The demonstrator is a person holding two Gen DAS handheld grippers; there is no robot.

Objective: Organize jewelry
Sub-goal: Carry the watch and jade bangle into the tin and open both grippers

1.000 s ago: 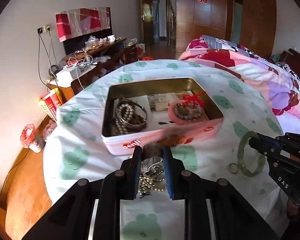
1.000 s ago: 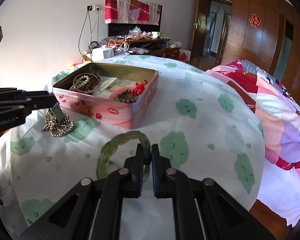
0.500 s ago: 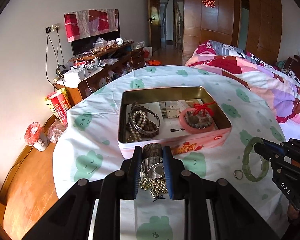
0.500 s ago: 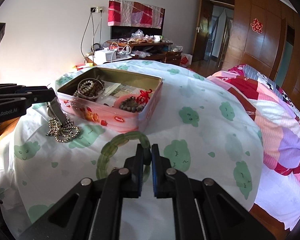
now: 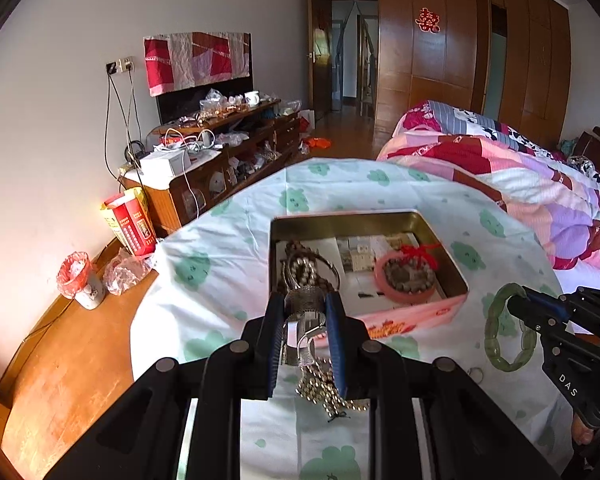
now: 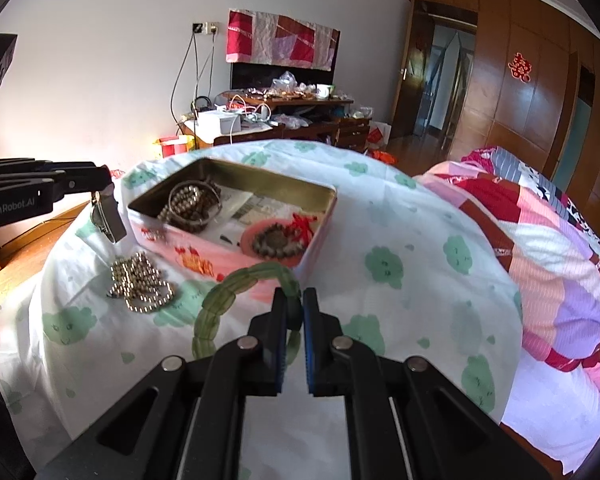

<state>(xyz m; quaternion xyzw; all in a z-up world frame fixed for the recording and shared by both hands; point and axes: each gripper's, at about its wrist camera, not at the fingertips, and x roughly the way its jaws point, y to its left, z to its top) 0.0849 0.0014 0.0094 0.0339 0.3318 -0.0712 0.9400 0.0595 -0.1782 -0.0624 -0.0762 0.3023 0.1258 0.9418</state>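
A pink tin box (image 5: 412,318) (image 6: 236,258) stands open on the round table, with bead bracelets (image 5: 306,268) and a pink ring of beads (image 5: 406,276) inside. My left gripper (image 5: 305,312) is shut on a silver mesh watch band (image 5: 304,330), held in the air in front of the tin; it also shows in the right wrist view (image 6: 110,218). A gold bead chain (image 6: 142,284) lies on the cloth below it. My right gripper (image 6: 296,306) is shut on a green jade bangle (image 6: 224,300) (image 5: 508,330), lifted right of the tin.
The table has a white cloth with green clouds (image 6: 384,264). A small ring (image 5: 475,373) lies on it near the bangle. A bed with a pink quilt (image 5: 520,184) is at the right. A cluttered wooden cabinet (image 5: 220,160) stands behind.
Both grippers have risen. The watch band has lifted off the cloth, away from the gold bead chain. The bangle has come up off the table with the right gripper.
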